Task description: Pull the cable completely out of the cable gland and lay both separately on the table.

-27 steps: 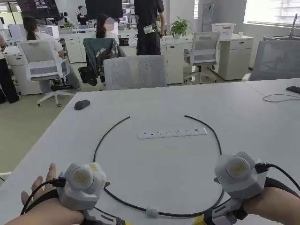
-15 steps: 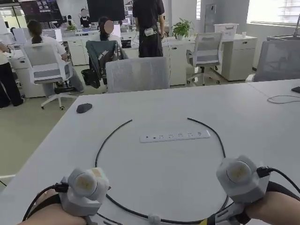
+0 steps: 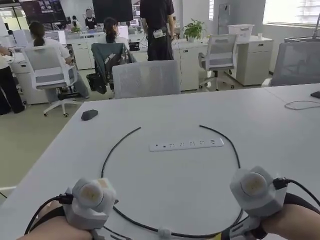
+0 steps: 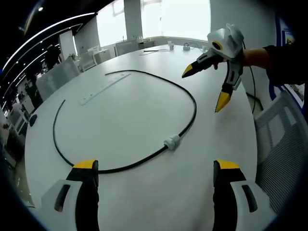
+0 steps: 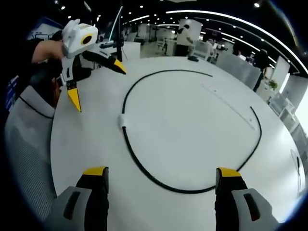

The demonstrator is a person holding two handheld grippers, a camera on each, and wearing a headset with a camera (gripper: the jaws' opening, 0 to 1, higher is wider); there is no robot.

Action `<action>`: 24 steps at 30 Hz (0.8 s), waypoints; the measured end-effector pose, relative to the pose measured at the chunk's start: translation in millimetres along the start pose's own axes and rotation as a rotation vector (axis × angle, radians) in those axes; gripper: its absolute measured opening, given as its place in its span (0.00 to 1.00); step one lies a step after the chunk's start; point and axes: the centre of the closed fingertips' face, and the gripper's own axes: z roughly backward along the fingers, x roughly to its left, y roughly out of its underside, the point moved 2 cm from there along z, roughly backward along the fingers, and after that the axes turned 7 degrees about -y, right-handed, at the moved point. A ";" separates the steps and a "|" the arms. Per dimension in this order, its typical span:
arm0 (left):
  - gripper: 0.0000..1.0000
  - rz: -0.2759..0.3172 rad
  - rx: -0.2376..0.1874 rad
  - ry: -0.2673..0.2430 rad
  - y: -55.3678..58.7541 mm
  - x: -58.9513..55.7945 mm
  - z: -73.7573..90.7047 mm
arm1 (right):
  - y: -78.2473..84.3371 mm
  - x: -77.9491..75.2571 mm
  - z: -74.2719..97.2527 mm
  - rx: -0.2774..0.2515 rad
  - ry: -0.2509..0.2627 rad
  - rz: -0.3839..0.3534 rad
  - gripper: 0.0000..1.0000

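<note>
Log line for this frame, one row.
phase: pre-grasp | left tongs: open, empty | right tongs: open, empty | cable: looped on table | cable gland: threaded on cable, untouched

On the table [image 3: 165,190], the cable [image 3: 119,142] curves round the power strip [image 3: 186,144] — cable gland [image 3: 164,233] nearest.

The left claw [image 4: 156,165] is wide open, with nothing between its jaws. The right claw [image 5: 161,171] is also wide open and empty. The left hand [image 3: 50,229] and the right hand [image 3: 295,220] hold them low and well apart, each turned inward toward the other.
</note>
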 end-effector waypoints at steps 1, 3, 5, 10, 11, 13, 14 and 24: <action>0.99 -0.004 -0.002 -0.006 -0.5 0.9 -0.2 | -0.2 -0.6 0.0 0.003 0.002 -0.001 0.90; 0.99 0.002 -0.006 -0.006 -1.7 1.4 -0.5 | -1.8 -0.1 -0.3 -0.006 -0.001 -0.004 0.91; 0.99 0.003 -0.009 -0.007 -2.5 1.7 -0.8 | -2.3 1.0 -1.5 -0.009 -0.009 -0.011 0.90; 0.99 0.000 0.003 -0.011 -0.9 2.3 -1.3 | -9.0 9.9 -7.6 -0.049 -0.052 -0.015 0.91; 0.99 -0.017 -0.007 -0.007 -2.3 0.7 -1.2 | -10.6 12.8 -8.8 -0.055 -0.056 -0.011 0.91; 0.99 -0.014 -0.005 -0.002 -2.2 -0.9 -1.9 | -11.6 15.9 -12.1 -0.051 -0.060 -0.002 0.88; 0.99 -0.017 -0.004 -0.001 -2.0 -0.7 -3.1 | -12.8 17.8 -14.6 -0.053 -0.068 0.002 0.87; 0.99 0.004 -0.012 0.000 -1.7 0.7 -5.5 | -21.4 20.3 -24.0 -0.067 -0.080 -0.003 0.69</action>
